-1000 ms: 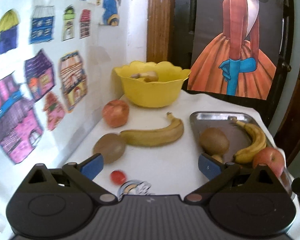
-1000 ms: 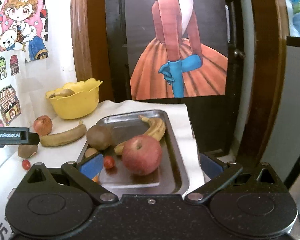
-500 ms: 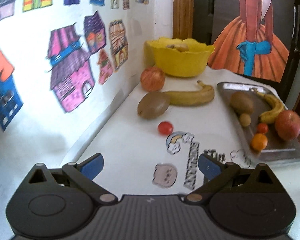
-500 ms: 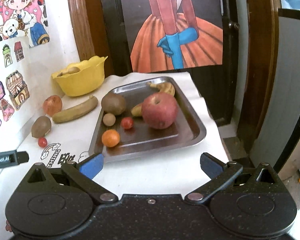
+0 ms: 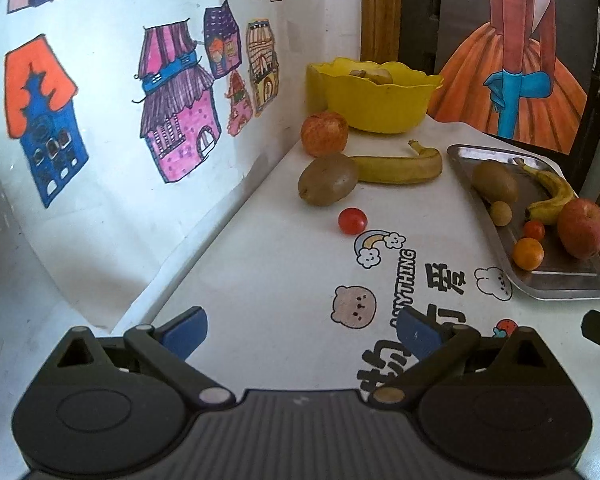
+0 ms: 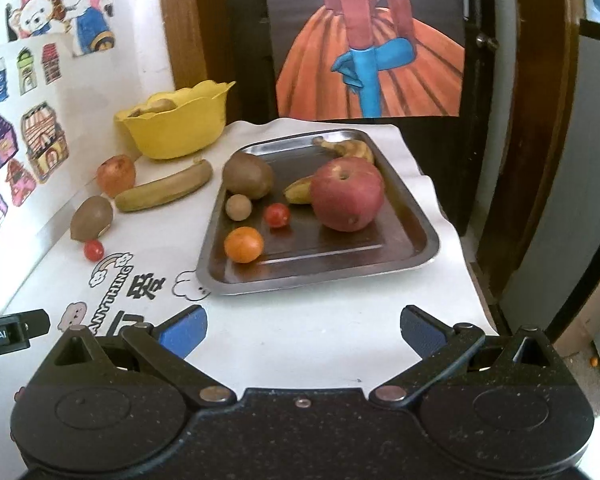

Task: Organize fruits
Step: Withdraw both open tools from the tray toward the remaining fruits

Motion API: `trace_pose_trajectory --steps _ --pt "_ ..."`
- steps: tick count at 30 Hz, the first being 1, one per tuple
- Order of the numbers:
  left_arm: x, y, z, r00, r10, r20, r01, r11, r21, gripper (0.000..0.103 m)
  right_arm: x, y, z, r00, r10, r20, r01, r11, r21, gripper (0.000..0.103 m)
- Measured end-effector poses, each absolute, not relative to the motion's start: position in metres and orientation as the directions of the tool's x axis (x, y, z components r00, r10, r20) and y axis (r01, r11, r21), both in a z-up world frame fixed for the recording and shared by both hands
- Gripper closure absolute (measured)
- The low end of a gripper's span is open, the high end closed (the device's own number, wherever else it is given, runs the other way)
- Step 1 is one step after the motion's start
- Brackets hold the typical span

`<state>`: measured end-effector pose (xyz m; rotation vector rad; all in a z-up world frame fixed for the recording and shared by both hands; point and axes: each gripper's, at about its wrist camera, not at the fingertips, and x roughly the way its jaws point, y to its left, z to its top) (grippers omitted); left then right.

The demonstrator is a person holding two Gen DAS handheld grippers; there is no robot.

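Metal tray: six fruits inside; left of it, four more on tabletop; left tool and right tool wide, empty.

bowl behind, tray right of banana

The desk is white, printed near its left edge with a rainbow, black lettering and a tan bear face. The tray is silver steel. On it lie a red apple, a brown kiwi, a yellow banana with brown marks, an orange citrus, a red tomato and a tan round fruit. The bowl at the far edge is bright yellow. The wall is white, with drawn houses in pink, purple, blue and orange.
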<state>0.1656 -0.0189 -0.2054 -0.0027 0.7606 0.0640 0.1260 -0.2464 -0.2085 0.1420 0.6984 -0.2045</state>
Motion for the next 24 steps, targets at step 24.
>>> trace_pose_trajectory --steps 24 --pt "0.163 0.004 -0.213 0.71 0.123 -0.694 -0.139 0.99 0.034 0.0 0.144 -0.201 -0.202 0.837 0.031 -0.546 -0.034 0.999 0.004 0.001"
